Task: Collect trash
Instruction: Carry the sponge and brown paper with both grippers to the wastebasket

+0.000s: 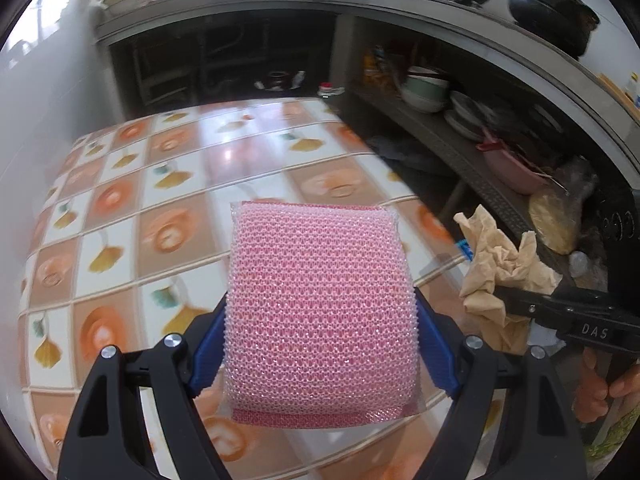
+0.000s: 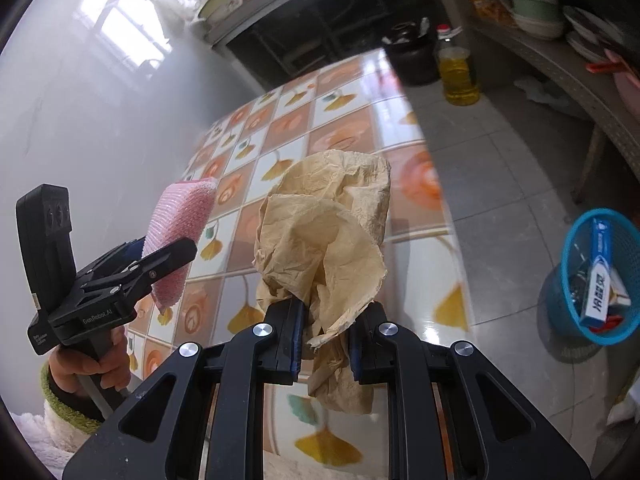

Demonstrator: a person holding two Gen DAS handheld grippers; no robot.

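A crumpled tan paper wad point(image 2: 324, 248) is pinched between the narrowly closed fingers of the right gripper point(image 2: 323, 344) above the flower-patterned table point(image 2: 348, 128), its lower end hidden behind the jaws. The left gripper point(image 1: 318, 344) is clamped wide on a pink mesh sponge point(image 1: 320, 312), which covers its blue pads. On the floor at right stands a blue basket point(image 2: 560, 304) holding cartons, its far rim cut off by the frame edge.

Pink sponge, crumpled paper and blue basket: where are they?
Pink sponge point(image 1: 320, 308): left wrist view, middle of its netted face.
Crumpled paper point(image 2: 328, 236): right wrist view, middle of the wad.
Blue basket point(image 2: 560, 316): right wrist view, its outer mesh wall.
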